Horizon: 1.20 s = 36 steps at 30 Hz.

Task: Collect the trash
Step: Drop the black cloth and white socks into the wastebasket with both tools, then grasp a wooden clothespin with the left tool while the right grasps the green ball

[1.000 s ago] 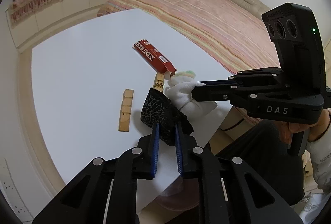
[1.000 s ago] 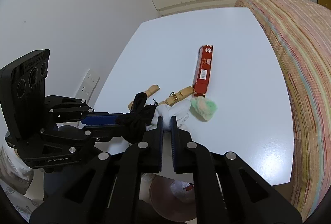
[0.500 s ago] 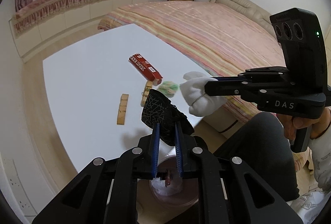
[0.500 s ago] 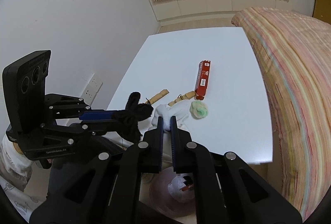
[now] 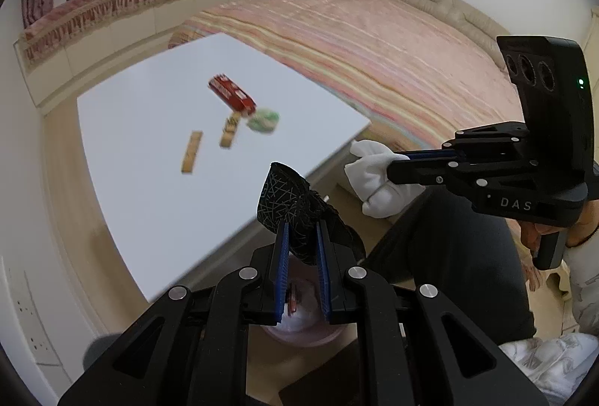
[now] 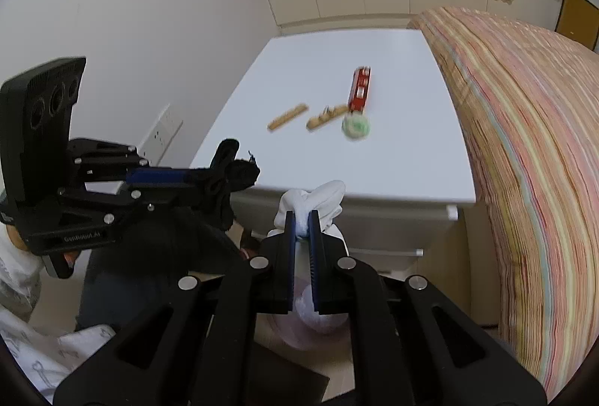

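The left gripper (image 5: 301, 245) is clamped on a black patterned cloth (image 5: 288, 203), and the right gripper (image 6: 301, 230) is clamped on a white cloth (image 6: 318, 200); both bundles hang clear of the white table (image 5: 157, 158), off its near edge. The relation that matters next is vertical: a pale pink bin (image 5: 299, 327) sits on the floor directly under both claws, showing between the left fingers at about 6 o'clock in the left wrist view, and at 6 o'clock below the white cloth in the right wrist view (image 6: 318, 327). Judging from this, each piece of trash lies almost straight above the bin mouth, so letting go should drop it in with little sideways travel; the left gripper looks slightly better centred over it. In the left view the right gripper (image 5: 389, 164) stands at 3 o'clock, well apart from the left one. The rest of the trash lies back on the table at 11 o'clock: a red box (image 5: 232, 94) with its long axis running away from the claws, two tan strips (image 5: 191, 151) and a green-white wad (image 5: 264, 119), all blurred. The bin's rim is mostly hidden by the gripper bodies, so its full opening and contents cannot be made out, beyond a small red scrap inside.
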Each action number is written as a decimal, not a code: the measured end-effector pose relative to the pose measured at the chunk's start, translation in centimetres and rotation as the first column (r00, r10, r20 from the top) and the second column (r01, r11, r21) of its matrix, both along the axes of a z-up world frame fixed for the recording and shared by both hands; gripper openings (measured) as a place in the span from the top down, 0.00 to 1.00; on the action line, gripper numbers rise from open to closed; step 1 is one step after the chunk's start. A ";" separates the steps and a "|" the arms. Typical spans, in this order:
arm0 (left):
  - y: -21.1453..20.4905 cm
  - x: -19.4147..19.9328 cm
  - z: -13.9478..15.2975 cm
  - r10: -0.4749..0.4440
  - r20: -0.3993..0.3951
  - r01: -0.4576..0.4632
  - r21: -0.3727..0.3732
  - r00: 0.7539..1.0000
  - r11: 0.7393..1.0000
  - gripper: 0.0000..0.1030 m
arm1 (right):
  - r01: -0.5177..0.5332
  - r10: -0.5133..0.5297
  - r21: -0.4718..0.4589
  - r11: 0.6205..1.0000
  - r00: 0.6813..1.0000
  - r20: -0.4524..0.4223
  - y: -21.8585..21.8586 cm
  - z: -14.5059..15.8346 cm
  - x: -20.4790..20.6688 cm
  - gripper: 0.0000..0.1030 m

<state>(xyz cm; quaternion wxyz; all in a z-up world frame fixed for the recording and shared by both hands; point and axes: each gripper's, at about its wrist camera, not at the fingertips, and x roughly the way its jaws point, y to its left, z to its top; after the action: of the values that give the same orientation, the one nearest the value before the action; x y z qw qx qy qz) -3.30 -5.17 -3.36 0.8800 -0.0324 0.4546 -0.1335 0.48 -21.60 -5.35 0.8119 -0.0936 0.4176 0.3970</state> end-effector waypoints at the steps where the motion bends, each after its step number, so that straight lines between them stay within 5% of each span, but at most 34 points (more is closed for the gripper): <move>1: -0.2 -0.3 -0.2 -0.003 -0.006 0.003 0.002 1.000 1.000 0.87 | -0.001 0.001 -0.008 1.000 1.000 0.001 -0.2 -0.3 -0.5 0.94; 12: -1.8 -2.5 -1.6 -0.023 -0.040 0.024 0.012 0.999 1.000 0.86 | -0.008 0.007 -0.023 1.000 1.000 -0.020 -1.3 -1.5 -2.5 0.94; 16: -2.1 -2.3 -1.9 -0.022 -0.048 0.023 0.022 0.999 1.000 0.73 | 0.005 -0.007 -0.068 0.998 0.999 -0.032 -1.2 -2.4 -2.2 0.86; 17: -2.0 -2.2 -1.9 -0.015 -0.049 0.016 0.024 0.999 1.000 0.53 | 0.012 -0.015 -0.074 0.997 0.999 -0.031 -1.3 -2.5 -2.2 0.69; 18: -1.8 -2.1 -1.9 0.002 -0.039 -0.001 0.024 0.999 1.000 0.41 | 0.024 -0.026 -0.076 0.997 0.999 -0.025 -1.4 -2.6 -2.1 0.42; 19: -1.7 -2.2 -1.9 0.015 -0.032 -0.014 0.022 0.999 1.000 0.24 | 0.034 -0.035 -0.068 0.997 0.999 -0.019 -1.5 -2.5 -2.1 0.30; 21: -1.2 -2.1 -1.8 0.050 -0.018 -0.050 0.023 0.999 0.998 0.14 | 0.046 -0.047 -0.056 0.997 0.999 -0.006 -1.7 -2.3 -1.9 0.09; 36: 0.7 -1.7 -1.4 0.134 -0.009 -0.133 0.053 0.991 0.990 0.07 | 0.068 -0.069 -0.056 0.996 0.997 -0.020 -1.3 -2.2 -1.2 0.03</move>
<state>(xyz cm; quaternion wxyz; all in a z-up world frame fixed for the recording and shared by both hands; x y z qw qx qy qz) -5.03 -4.47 -4.76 0.8846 -0.0405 0.4604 -0.0621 -0.73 -22.93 -7.56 0.8175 -0.0972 0.4405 0.3581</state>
